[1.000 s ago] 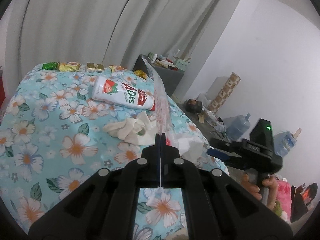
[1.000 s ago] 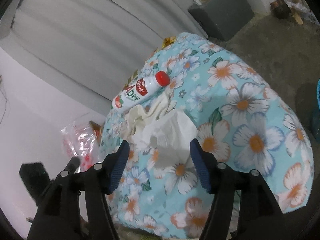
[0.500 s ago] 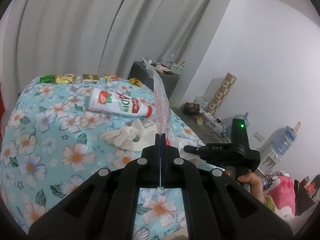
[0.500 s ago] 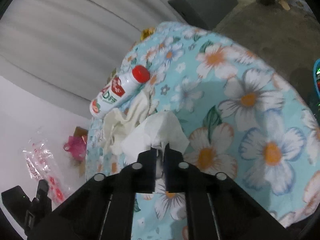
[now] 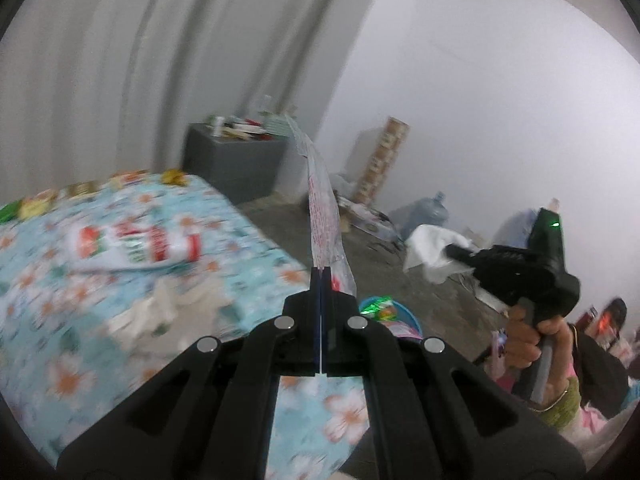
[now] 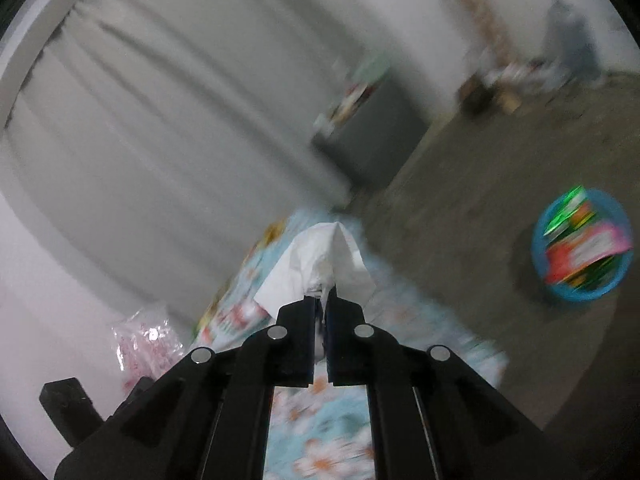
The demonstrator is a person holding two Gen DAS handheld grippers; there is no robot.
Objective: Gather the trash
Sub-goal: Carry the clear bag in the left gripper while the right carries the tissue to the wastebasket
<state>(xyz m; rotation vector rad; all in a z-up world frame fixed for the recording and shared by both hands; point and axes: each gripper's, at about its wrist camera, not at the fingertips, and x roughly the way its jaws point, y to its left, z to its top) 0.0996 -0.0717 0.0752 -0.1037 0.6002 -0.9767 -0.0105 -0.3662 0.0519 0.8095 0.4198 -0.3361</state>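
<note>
The right claw [image 6: 323, 300] is clamped tight on a crumpled white tissue [image 6: 316, 264], which fans out past the tips toward 12 o'clock and hangs clear of everything below it; in the left wrist view the same tissue [image 5: 430, 250] shows at the tip of the right claw [image 5: 454, 251], held out over bare floor at 3 o'clock, with a hand [image 5: 534, 336] gripping the handle beneath. The left claw [image 5: 321, 280] is fully closed on the edge of a clear plastic bag [image 5: 322, 216] printed in red, which stands up as a thin strip toward 12 o'clock. Below and to 9 o'clock of that claw lies the surface [image 5: 240, 216] under its blue flowered cloth, its right edge running diagonally from 11 o'clock down toward the claw, with open concrete floor [image 5: 400, 280] beyond it. On the cloth a white bottle with a red cap [image 5: 136, 246] lies on its side, blurred, with pale crumpled paper [image 5: 160, 308] nearer the claw and small wrappers [image 5: 80, 192] lined along the far edge. A blue basin [image 6: 582, 244] sits on the floor at 3 o'clock in the right wrist view, well apart from the surface, holding bright green, pink and red wrappers. A dark grey cabinet [image 5: 236, 164] with clutter on top stands against the curtain at 12 o'clock.
</note>
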